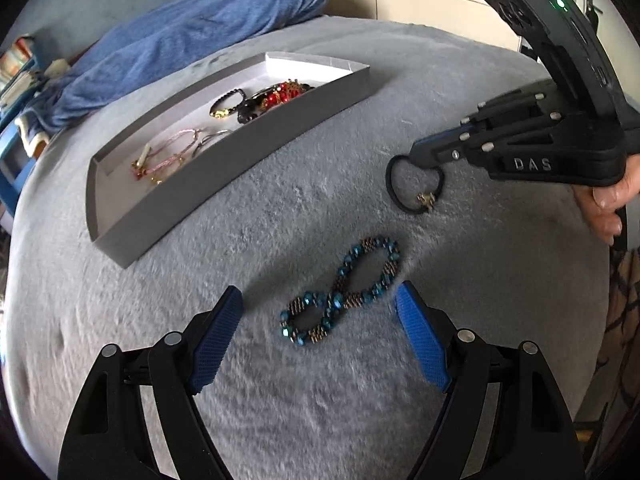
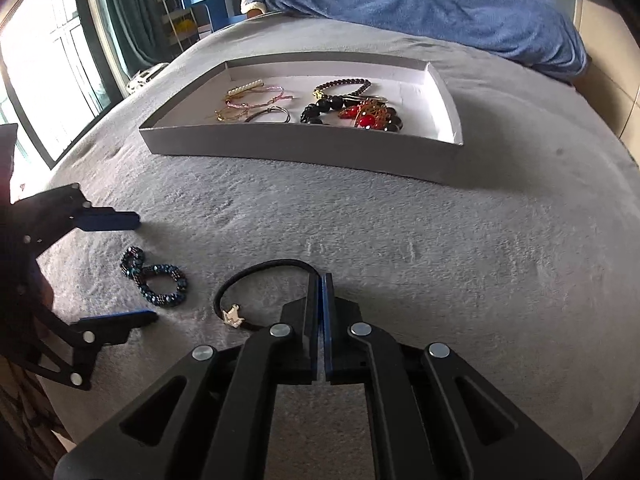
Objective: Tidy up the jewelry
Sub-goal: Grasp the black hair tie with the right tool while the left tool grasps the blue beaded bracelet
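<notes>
The black hair tie (image 2: 267, 280) is pinched at its far arc by the closed right gripper (image 2: 322, 280), its charm side lying on the grey bed cover (image 2: 440, 260). The beaded bracelet (image 1: 340, 292) lies between the spread, empty pads of the left gripper (image 1: 320, 312). Pick-up step judged in hand. Next: tie lifted, carried ahead to the grey tray (image 2: 304, 148), already holding several pieces.

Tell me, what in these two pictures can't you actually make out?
- Black cord bracelet: the pinched part, hidden in both views by the right gripper.
- Its small charm: too small to read.
- Jewelry in the grey tray: left wrist view, the near wall hides part.
- Red-and-black pile: tangled, pieces inseparable.
- Left gripper: in the right wrist view, cut off by the edge.
</notes>
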The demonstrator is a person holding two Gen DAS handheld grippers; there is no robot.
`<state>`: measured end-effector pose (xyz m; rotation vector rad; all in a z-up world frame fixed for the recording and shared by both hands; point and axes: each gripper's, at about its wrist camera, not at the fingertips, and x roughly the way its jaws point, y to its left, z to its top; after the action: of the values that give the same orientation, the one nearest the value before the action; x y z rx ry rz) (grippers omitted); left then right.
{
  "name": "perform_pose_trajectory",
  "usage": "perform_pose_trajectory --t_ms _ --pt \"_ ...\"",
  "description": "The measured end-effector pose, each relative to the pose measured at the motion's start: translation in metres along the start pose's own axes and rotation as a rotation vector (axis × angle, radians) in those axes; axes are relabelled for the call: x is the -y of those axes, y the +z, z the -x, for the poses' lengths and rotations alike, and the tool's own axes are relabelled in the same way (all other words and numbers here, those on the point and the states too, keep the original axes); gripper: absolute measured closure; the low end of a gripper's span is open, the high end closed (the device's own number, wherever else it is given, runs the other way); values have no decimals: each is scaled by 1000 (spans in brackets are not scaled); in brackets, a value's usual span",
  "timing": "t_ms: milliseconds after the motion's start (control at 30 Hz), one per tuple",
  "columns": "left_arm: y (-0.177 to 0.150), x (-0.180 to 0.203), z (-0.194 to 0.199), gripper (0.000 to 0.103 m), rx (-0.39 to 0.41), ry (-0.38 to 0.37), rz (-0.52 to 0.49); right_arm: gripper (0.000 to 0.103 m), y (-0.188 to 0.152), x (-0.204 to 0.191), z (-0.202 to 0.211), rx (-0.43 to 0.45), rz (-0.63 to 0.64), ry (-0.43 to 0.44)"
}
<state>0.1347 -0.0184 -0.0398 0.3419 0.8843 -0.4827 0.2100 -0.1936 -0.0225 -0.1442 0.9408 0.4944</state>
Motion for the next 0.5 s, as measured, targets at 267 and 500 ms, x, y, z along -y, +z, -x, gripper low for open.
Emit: perform_pose_trajectory --t_ms 267,500 --pt "2 3 0 80 17 -42 1 96 2 0 2 19 -17 35" --pt "4 -8 13 89 65 -50 52 94 2 -9 -2 11 19 26"
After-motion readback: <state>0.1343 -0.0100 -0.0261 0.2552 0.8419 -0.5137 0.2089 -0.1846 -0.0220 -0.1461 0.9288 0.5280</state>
